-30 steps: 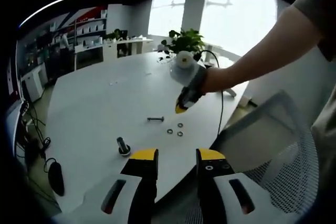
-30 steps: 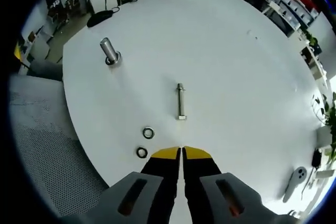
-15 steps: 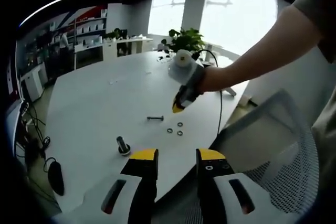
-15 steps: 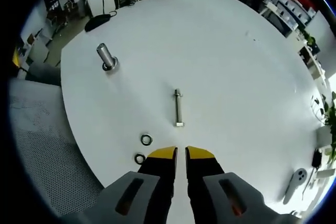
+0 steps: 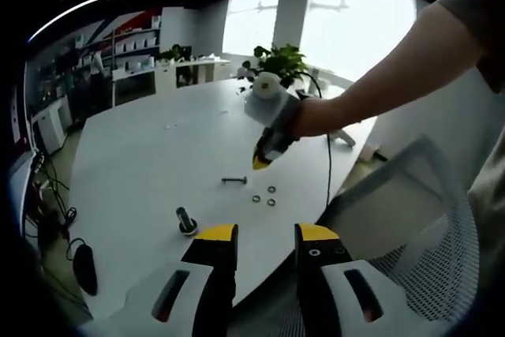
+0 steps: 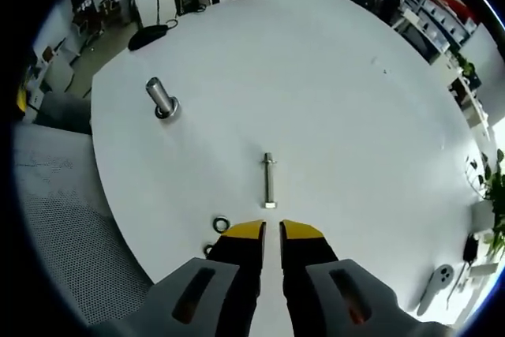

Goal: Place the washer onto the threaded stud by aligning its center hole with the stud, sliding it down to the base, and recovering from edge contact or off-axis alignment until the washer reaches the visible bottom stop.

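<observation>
Now | right tongs [image 6: 272, 230] slightly parted, empty | washer [image 6: 222, 224] just left of tips

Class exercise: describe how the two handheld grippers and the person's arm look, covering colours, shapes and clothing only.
Both the left gripper and the right gripper have black jaws with yellow tips, rising from grey housings with dark slots. In the left gripper view, the right gripper carries a pale round-topped body. The person's arm wears a short grey-brown sleeve.
</observation>
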`<state>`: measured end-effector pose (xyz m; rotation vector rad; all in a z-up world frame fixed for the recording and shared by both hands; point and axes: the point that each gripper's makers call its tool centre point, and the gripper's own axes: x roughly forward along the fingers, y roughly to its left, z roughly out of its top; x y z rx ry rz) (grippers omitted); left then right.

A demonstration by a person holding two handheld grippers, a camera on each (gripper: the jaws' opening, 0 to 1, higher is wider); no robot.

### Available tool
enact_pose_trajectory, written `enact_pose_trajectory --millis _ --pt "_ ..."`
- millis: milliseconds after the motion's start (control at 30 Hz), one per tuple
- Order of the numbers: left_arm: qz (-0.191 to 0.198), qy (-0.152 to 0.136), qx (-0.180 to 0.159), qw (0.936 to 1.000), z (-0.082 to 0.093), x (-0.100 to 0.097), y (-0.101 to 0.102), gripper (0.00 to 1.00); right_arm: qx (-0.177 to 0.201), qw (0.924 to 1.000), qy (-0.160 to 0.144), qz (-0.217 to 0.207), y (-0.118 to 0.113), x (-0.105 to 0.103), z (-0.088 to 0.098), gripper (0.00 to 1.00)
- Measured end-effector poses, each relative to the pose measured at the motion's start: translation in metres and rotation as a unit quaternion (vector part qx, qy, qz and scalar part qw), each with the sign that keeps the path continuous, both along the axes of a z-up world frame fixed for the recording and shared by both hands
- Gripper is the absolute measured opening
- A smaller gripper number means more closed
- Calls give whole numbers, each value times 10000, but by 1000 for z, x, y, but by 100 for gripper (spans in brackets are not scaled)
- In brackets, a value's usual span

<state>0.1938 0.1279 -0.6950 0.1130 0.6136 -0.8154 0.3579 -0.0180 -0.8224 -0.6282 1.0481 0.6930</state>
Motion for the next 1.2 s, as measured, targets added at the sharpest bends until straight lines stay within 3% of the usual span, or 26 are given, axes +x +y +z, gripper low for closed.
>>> enact_pose_trajectory --millis 533,1200 --pt "107 -19 -25 9999 1 2 4 27 0 9998 -44 169 21 17 -1 11" --pt "256 56 97 9996 -6 5 11 27 -128 9974 60 708 58 51 -29 12"
